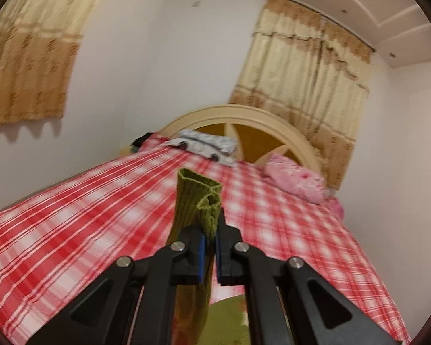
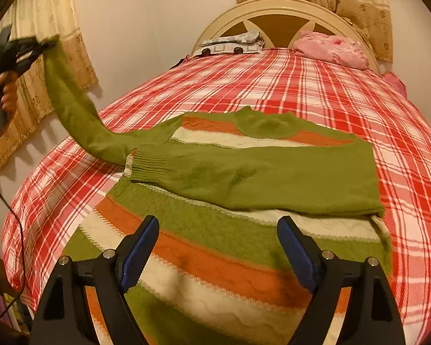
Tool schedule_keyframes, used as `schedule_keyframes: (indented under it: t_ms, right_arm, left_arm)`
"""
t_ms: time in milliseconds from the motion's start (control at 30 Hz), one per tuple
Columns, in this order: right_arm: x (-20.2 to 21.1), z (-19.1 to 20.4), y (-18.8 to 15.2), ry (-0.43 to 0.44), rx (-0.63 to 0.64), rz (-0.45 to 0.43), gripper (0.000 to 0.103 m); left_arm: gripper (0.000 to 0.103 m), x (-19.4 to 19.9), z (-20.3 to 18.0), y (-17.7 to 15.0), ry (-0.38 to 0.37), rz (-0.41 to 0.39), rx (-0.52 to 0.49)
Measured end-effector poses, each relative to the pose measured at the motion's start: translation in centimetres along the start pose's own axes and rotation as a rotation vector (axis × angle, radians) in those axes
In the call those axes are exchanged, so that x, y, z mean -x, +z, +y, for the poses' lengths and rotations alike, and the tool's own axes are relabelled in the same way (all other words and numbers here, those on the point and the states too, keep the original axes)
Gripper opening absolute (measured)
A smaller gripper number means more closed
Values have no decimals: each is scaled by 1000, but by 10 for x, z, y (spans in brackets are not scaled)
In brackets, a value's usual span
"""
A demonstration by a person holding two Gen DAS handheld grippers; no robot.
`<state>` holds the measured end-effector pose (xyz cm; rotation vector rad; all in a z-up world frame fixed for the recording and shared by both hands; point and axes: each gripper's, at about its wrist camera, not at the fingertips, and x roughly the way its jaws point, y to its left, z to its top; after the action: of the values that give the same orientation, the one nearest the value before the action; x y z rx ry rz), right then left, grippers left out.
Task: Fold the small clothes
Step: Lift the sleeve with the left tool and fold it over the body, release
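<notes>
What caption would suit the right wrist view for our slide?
Open right gripper hovers over striped sweater while left gripper lifts its green sleeve.

A bed (image 2: 330,92) in red plaid fills the centre. Beige curtains (image 1: 301,72) hang upper right against pale walls (image 1: 158,57).

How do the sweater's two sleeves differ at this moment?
The left sleeve is lifted off the bed, its cuff clamped in the left gripper; the right sleeve lies flat, folded across the sweater's striped body. The left sleeve slopes up, stretched toward the wall; the right sleeve runs sideways with its ribbed cuff free. The right gripper hovers open, touching neither. Both are plain green knit.
</notes>
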<state>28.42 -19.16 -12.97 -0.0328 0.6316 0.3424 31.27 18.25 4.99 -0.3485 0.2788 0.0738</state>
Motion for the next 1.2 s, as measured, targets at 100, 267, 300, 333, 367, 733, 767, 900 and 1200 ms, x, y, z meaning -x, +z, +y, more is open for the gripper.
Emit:
schedule_keyframes:
  t_ms: [100, 267, 300, 333, 367, 733, 767, 900, 1200]
  right_arm:
    - [11, -7, -5, 0, -12, -14, 85]
    - [27, -22, -18, 0, -47, -31, 85]
    - [30, -25, -22, -2, -54, -32, 85]
    - [32, -27, -25, -2, -61, -34, 85]
    - [35, -30, -28, 0, -69, -35, 85]
    - [63, -62, -69, -48, -151, -32, 85]
    - [65, -64, -73, -57, -157, -30, 85]
    - [68, -70, -85, -68, -185, -11, 85]
    - [64, -77, -106, -67, -214, 28, 85]
  left_arm:
    - [5, -2, -37, 7, -64, -11, -40]
    - [5, -11, -95, 2, -160, -6, -114]
    - [5, -12, -103, -2, -170, 1, -126]
    - [5, -17, -115, -9, -181, 12, -149]
    - [5, -20, -124, -18, -192, 23, -164]
    - [5, -64, -258, -161, -360, 234, -314]
    - [5, -67, -267, -174, -357, 245, -332]
    - [7, -87, -299, -229, -317, 332, -434]
    - [85, -47, -272, -235, -266, 289, -575]
